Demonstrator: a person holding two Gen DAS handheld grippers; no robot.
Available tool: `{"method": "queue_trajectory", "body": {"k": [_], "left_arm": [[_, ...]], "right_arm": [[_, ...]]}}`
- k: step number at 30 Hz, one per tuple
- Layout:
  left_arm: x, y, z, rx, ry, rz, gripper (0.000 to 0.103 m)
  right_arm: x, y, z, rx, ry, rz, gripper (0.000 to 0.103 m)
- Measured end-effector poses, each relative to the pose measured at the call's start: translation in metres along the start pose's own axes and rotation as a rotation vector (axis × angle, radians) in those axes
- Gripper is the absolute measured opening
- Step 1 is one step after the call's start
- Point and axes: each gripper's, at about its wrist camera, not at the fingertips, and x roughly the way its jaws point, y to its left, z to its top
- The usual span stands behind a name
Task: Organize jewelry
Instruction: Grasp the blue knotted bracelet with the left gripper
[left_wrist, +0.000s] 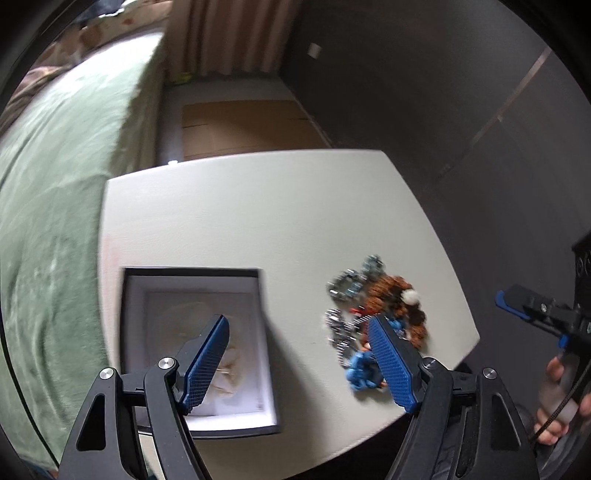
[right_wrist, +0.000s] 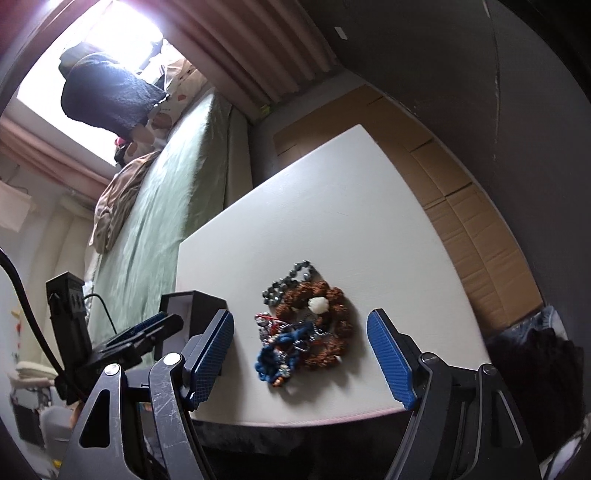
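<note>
On the white surface (right_wrist: 332, 206), a tangled heap of jewelry (right_wrist: 306, 325) is seen lying near the front edge: brown beaded strands, a grey metallic bead chain, a blue knotted piece and a small white ornament are piled together. Just to its left, an open box (left_wrist: 199, 347) with dark walls and a pale lining is set, and something pale is glimpsed inside, too blurred to be named. The left tongs (left_wrist: 299, 365) are held apart with nothing between the pads, one finger above the box, the other over the heap's edge. The right tongs (right_wrist: 301, 363) are likewise spread wide and empty, framing the heap. A green-covered bed (right_wrist: 166, 221) is seen beyond the surface.
</note>
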Motion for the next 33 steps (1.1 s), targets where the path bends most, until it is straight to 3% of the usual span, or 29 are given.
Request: {"method": "queue_trajectory", "body": {"k": [5, 13, 17, 20, 22, 25, 33], "left_arm": [[0.013, -0.029, -0.006, 0.085, 0.021, -0.017, 0.078], [0.044, -0.057, -0.015, 0.153, 0.090, -0.012, 0.053], [0.062, -0.066, -0.020, 0.189, 0.135, 0.020, 0.050], [0.077, -0.069, -0.025, 0.201, 0.181, 0.031, 0.039], [0.084, -0.069, -0.027, 0.214, 0.194, 0.045, 0.026], [0.083, -0.067, -0.026, 0.212, 0.190, 0.026, 0.011], [0.043, -0.057, -0.018, 0.184, 0.095, -0.077, 0.009]], "right_arm": [[-0.003, -0.020, -0.002, 0.043, 0.016, 0.000, 0.075], [-0.008, -0.046, -0.005, 0.116, 0.024, -0.063, 0.075], [-0.007, -0.052, -0.005, 0.118, 0.037, -0.053, 0.075], [-0.004, -0.054, -0.005, 0.117, 0.048, -0.029, 0.075], [-0.001, -0.055, -0.006, 0.118, 0.061, -0.026, 0.075], [0.003, -0.054, -0.006, 0.114, 0.073, -0.028, 0.075], [0.012, -0.042, -0.005, 0.091, 0.083, -0.022, 0.075]]}}
